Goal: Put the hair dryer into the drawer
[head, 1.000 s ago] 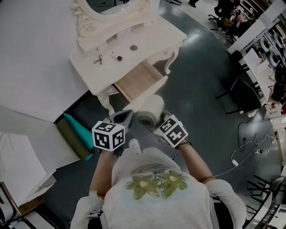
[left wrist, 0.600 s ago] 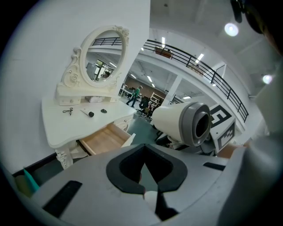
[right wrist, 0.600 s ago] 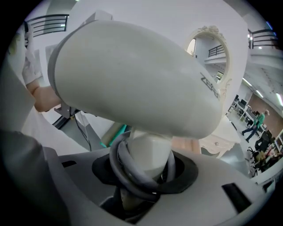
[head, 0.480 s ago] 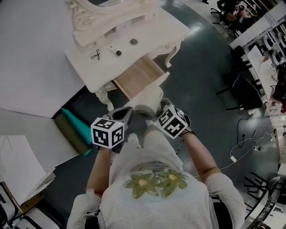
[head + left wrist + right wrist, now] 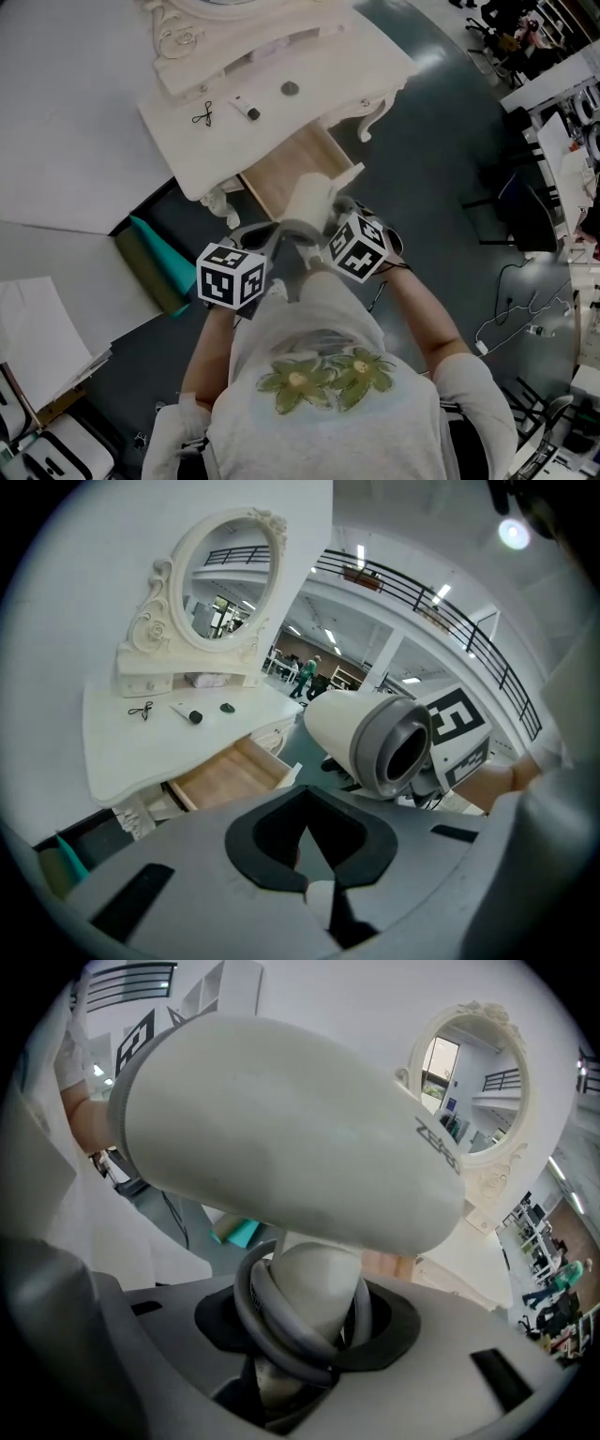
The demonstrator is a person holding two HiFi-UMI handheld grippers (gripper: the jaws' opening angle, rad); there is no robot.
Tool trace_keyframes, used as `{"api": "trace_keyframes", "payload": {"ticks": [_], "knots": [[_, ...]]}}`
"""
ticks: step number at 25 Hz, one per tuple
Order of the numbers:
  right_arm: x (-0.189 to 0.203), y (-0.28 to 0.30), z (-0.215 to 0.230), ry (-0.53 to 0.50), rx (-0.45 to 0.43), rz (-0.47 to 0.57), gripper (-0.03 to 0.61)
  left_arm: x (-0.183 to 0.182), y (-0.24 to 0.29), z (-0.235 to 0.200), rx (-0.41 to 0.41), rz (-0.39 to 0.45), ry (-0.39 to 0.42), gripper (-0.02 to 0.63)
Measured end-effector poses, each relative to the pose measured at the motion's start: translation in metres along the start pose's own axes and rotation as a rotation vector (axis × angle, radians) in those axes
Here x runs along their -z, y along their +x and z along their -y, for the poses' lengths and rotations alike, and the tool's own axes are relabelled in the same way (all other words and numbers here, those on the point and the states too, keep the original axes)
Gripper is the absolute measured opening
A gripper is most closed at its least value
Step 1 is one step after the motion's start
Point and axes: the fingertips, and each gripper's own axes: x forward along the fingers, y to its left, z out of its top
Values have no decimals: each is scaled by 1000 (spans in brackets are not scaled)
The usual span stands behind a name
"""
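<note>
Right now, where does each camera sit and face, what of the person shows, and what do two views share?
Head view: on the person's head, steeply down on the dressing table and open drawer; shirt, arms, left gripper, right gripper show.
Left gripper view: on that gripper, facing table and mirror over shut jaws; a wrist shows.
Right gripper view: on that gripper, facing the hair dryer it clamps; an arm shows.
Both gripper views share hair dryer and mirror.

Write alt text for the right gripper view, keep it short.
The right gripper grips a white hair dryer by its handle, with a grey cord looped around that handle and the dryer's barrel filling the upper frame. Behind it, at the upper right, is an oval mirror in an ornate cream frame.
</note>
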Motion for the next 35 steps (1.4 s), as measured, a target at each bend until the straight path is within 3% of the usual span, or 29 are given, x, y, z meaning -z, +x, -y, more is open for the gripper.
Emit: {"api": "trace_keyframes", "payload": {"ticks": [18,35], "knots": [[6,84,83,-304,-122,-110,207,-22,43,-59,-155,-42,-152,9],[13,148,99,-519,-208,-145,209,-9,62,-86,-238,-46,-282,9]]}}
